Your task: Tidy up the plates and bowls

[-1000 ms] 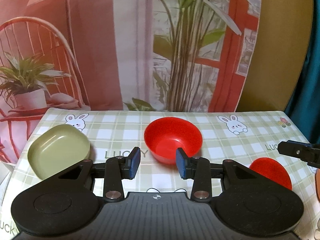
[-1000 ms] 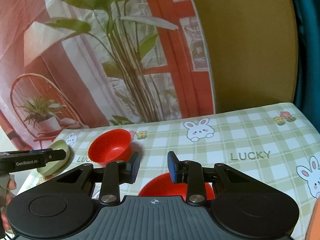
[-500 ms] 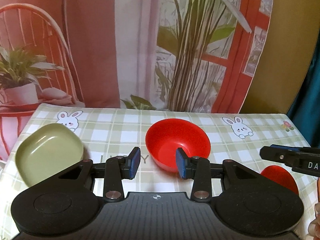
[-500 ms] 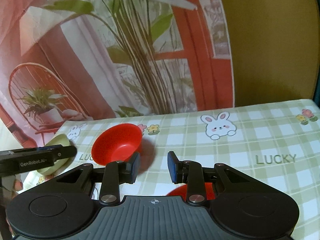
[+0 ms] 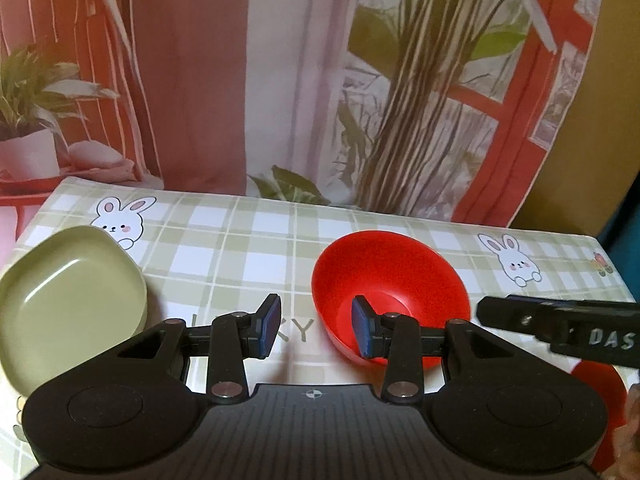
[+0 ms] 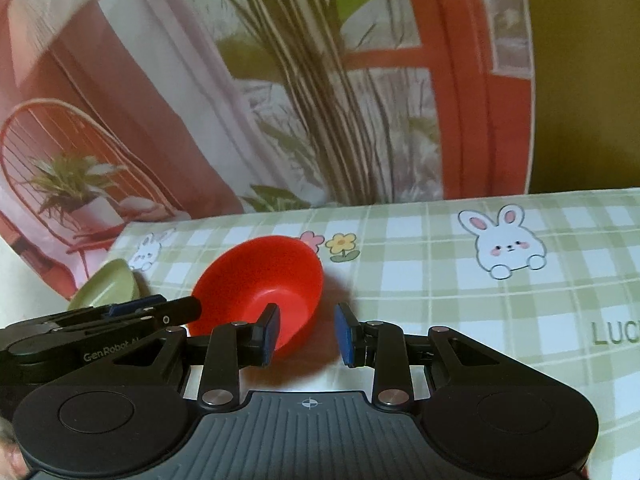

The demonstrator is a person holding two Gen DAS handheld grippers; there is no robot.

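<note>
1. Here, the tabletop [image 5: 240, 248] carries a green plate [image 5: 68, 300] at its left edge and a red bowl [image 5: 388, 280] mid-table.
2. The left gripper [image 5: 316, 330], spread and empty, has its right finger over the bowl's near rim.
3. The right gripper [image 6: 307, 334], also spread and empty, faces the bowl's right wall and looks about equally near.

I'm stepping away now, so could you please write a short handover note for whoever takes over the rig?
Left gripper: open, empty, its right finger over the rim of the deep red plastic bowl.
Right gripper: open, empty, near the same bowl.
Sage-green rounded-square plate lies at the table's left; a second red dish peeks out at the right.
Done: nothing stacked.
Left: grasp and group all pieces.
</note>
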